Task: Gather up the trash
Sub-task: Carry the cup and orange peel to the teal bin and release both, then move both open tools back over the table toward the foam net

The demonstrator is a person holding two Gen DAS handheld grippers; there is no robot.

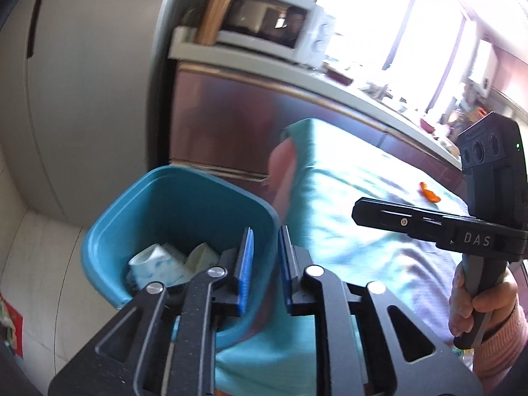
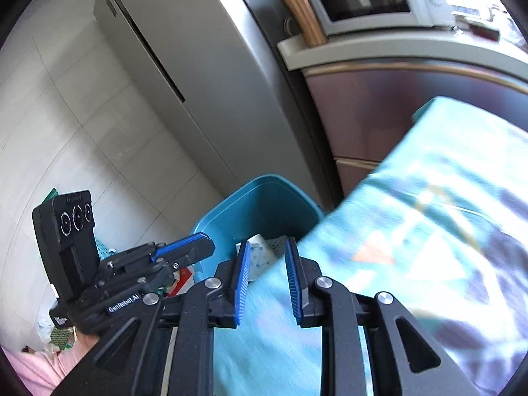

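A blue plastic bin (image 1: 184,211) is standing on the floor against the cloth-covered worktop (image 1: 346,198), holding crumpled white cartons (image 1: 155,264). Only the left view is showing an orange scrap (image 1: 429,193) lying on the cloth. The left hand-held gripper (image 1: 265,260) and right hand-held gripper (image 2: 267,270) are hovering slightly spread, pinching nothing.
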